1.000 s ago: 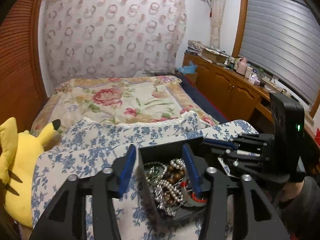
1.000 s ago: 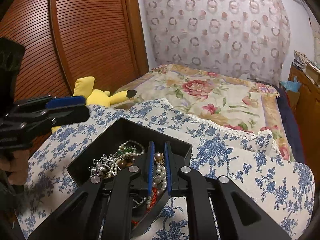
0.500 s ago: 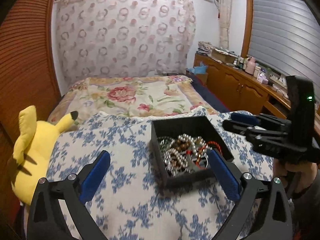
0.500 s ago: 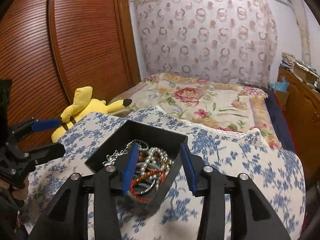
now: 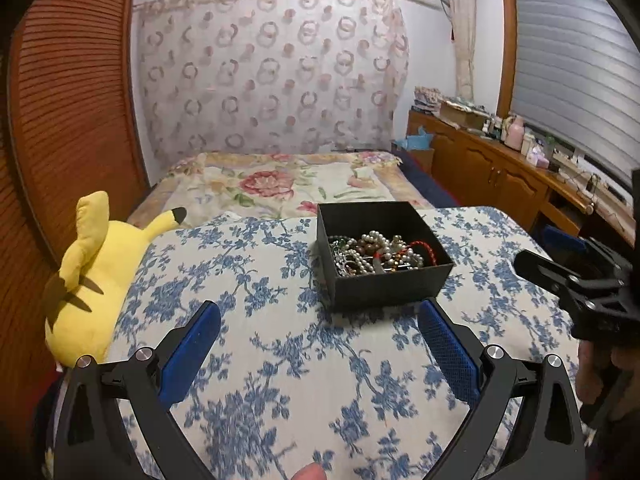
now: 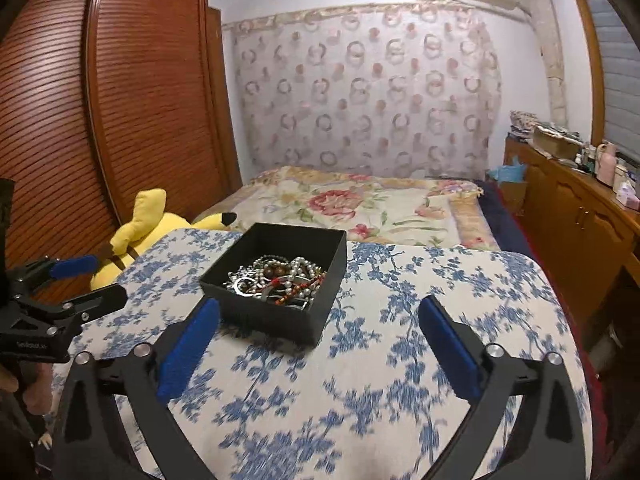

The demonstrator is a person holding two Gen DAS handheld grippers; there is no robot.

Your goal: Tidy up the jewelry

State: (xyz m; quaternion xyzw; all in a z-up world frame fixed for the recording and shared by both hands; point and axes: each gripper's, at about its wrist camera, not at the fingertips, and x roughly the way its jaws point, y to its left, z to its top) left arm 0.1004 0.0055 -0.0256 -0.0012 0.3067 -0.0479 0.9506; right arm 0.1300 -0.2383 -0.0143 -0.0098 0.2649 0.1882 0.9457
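Both tongs released, right gripper (image 6: 318, 344) jaws opening on nothing, left gripper (image 5: 318, 350) wide and empty; black box (image 5: 382, 254) of tangled jewelry (image 5: 376, 254) on blue-flowered cloth (image 5: 280, 320): single out one strand, pinch gently.

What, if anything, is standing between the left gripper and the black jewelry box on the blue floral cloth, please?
Nothing visible. The left gripper, wide open and empty, faces the black jewelry box across bare blue floral cloth. The yellow plush toy lies off to the left, and the right gripper, whose jaws are opening, stays off to the right.
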